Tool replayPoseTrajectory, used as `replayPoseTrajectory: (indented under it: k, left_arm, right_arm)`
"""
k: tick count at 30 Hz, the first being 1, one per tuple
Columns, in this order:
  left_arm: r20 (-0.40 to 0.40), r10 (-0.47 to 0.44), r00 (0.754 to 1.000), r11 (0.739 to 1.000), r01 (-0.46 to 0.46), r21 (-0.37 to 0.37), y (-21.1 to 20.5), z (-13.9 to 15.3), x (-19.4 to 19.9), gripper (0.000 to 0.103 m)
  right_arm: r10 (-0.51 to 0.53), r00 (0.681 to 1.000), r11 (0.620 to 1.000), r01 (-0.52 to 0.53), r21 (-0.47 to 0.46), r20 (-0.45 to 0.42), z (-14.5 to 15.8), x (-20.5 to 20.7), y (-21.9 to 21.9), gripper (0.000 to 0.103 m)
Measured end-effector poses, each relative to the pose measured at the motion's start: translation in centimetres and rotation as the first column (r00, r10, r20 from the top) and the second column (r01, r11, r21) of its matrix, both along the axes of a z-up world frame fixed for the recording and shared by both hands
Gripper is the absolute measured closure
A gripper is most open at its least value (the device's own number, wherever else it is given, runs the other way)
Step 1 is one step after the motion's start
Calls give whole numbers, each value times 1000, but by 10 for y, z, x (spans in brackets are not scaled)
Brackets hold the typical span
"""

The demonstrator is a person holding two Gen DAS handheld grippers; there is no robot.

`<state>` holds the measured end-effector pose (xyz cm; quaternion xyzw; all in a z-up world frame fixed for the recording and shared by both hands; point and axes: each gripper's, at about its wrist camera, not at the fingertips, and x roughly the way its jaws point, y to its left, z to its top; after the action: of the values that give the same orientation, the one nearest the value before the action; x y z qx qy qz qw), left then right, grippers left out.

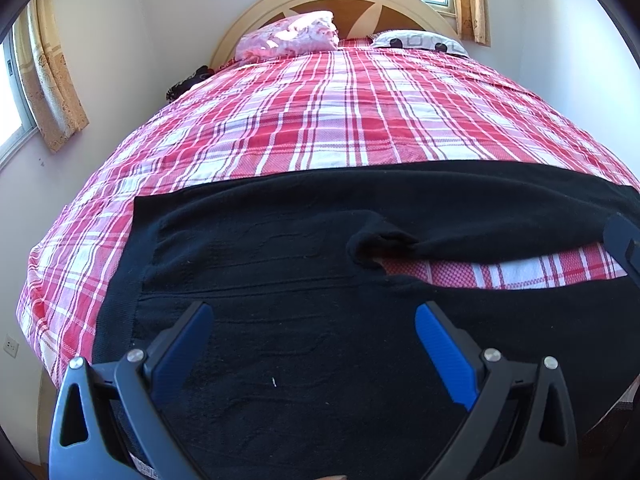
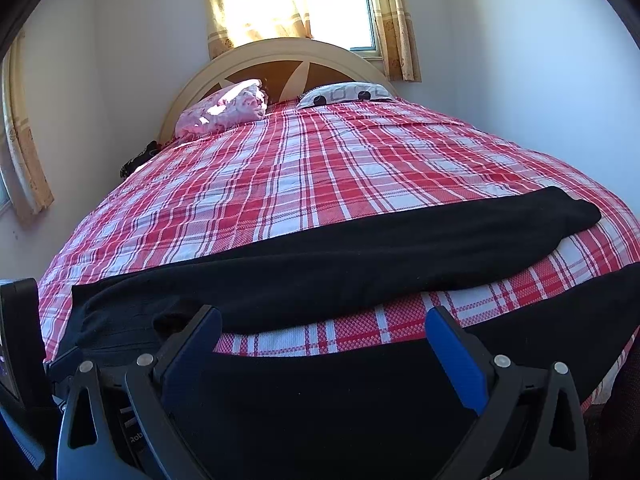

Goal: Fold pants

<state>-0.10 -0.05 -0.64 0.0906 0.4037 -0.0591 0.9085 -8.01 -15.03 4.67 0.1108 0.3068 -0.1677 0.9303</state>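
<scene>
I have the black knit pants [image 1: 280,248] spread flat across the near end of the red-and-white plaid bed [image 1: 320,120], legs apart and unfolded. My left tongs [image 1: 314,320] hover agape over the waist, right tongs [image 2: 324,328] likewise over the near leg. I'd grip that leg next.

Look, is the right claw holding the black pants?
No, the right claw is wide open above the black pants, with nothing pinched between its blue fingers.
</scene>
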Motion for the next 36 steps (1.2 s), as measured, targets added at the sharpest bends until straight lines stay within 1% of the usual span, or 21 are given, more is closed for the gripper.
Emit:
replayPoseTrajectory:
  k: [3,9,12,13,15,17,18,21,23,26,28,30,31,36]
  left_arm:
    - [-4,-2,1000,1000,2,-8,-1,0,0,0]
    - [-5,-11,1000,999,10,-50,-2,0,-2,0]
    - [10,4,1000,998,-3,-55,-1,0,-4,0]
    - [4,10,1000,998,-10,-56,1,0,-3,0]
    - [-28,24,999,997,-26,-78,5,0,-4,0]
    - [-61,30,998,992,-37,-118,10,1,-12,0]
    - [-74,27,997,991,-36,-126,11,1,-18,0]
    - [-104,11,995,993,-23,-113,9,-2,-44,0]
    - [-140,-28,990,996,15,-93,5,-7,-59,0]
    - [-181,-44,983,996,29,-85,5,-8,-72,0]
    - [-168,-22,986,994,4,-109,11,-3,-75,0]
    - [-138,-12,990,988,-9,-155,18,4,-78,0]
    - [-126,-8,992,986,-13,-166,20,7,-79,0]
    - [-131,-14,991,989,-6,-150,16,4,-75,0]
  right_arm:
    - [-1,1000,1000,1,-3,3,0,0,-1,1]
    - [0,1000,1000,0,-4,3,0,1,-1,1]
    - [-1,1000,1000,2,-6,5,0,0,-1,1]
    - [-1,1000,1000,1,-6,5,0,0,-2,1]
    - [-1,1000,1000,1,-7,5,0,0,-1,1]
    - [-3,1000,1000,3,-8,5,1,0,-1,1]
    - [-5,1000,1000,5,-7,5,1,0,-1,1]
    - [-13,1000,1000,13,-1,9,2,-4,-4,1]
    - [-26,1000,1000,26,3,16,3,-7,-8,1]
    - [-40,999,999,40,25,24,4,-11,-16,1]
    - [-45,999,998,44,37,30,6,-13,-20,1]
    - [-47,998,998,46,35,43,8,-16,-22,1]
    - [-49,998,998,47,33,47,8,-17,-22,1]
    - [-41,998,998,39,46,37,5,-14,-24,1]
